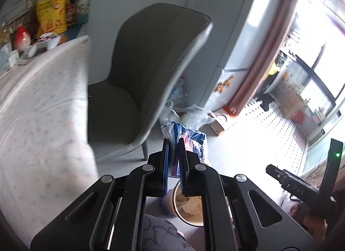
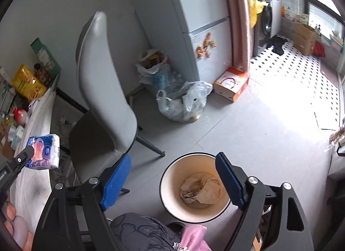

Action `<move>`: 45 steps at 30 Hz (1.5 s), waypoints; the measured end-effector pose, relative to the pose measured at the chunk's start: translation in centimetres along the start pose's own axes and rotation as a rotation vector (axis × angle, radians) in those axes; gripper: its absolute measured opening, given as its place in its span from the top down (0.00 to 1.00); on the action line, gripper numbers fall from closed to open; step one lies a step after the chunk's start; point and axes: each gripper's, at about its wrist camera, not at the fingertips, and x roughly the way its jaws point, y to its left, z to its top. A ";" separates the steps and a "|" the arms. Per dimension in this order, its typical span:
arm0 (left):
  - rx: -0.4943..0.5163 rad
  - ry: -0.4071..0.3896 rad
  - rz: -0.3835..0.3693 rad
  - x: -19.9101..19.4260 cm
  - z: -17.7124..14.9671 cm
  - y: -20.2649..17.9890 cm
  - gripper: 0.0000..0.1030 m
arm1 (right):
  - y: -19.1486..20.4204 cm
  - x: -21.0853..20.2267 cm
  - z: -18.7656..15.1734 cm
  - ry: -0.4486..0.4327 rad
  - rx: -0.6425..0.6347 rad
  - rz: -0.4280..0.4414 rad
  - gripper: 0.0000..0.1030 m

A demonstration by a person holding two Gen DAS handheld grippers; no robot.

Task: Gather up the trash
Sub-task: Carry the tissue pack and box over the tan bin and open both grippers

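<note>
Left tongs [image 1: 174, 143] clamped tight on a blue/white tissue pack [image 2: 44, 151], blue pads [image 1: 165, 160] pressed to both sides w/ crinkled wrapper sticking out past the tips. In right wrist view the pack is held up in the air over the near edge of the bench [image 2: 38, 134], just left of the grey chair [image 2: 101, 91].

Right tongs [image 2: 172, 177] spread wide, nothing between the pads [image 2: 117, 177]; they hang above the floor, over the round cream trash bin [image 2: 195, 188]. Bin sits on grey floor [image 2: 248, 134] by the person's knee [image 2: 142, 231], w/ crumpled brown paper [image 2: 200, 188] at the bottom. Paper lies free in the bin, not touching the tongs.

Clear plastic bag [image 2: 183, 102] on floor near the fridge [image 2: 194, 24], well apart from the bin.
</note>
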 end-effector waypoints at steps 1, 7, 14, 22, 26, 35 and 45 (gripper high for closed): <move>0.012 0.006 -0.008 0.3 0.0 -0.6 0.91 | -0.3 -0.3 -0.1 -0.004 0.007 -0.003 0.20; 0.075 0.050 -0.057 1.8 -0.2 -4.1 0.91 | -3.2 -2.3 0.2 -0.045 0.044 -0.028 0.16; 0.171 0.120 -0.110 4.1 -0.9 -9.2 0.87 | -6.6 -4.0 0.0 -0.084 0.100 -0.063 0.16; 0.176 0.116 -0.121 4.0 -0.9 -9.1 0.10 | -8.7 -4.3 -0.6 -0.076 0.149 -0.074 0.16; 0.131 0.089 -0.095 2.7 0.0 -7.1 0.06 | -7.6 -4.2 -0.7 -0.075 0.133 -0.056 0.14; 0.043 0.025 -0.052 -2.0 1.2 -2.2 0.06 | -3.2 -6.4 0.0 -0.120 0.069 -0.004 0.07; -0.006 -0.058 0.005 -8.0 1.7 1.5 0.06 | 2.3 -11.8 0.3 -0.163 -0.067 0.012 0.07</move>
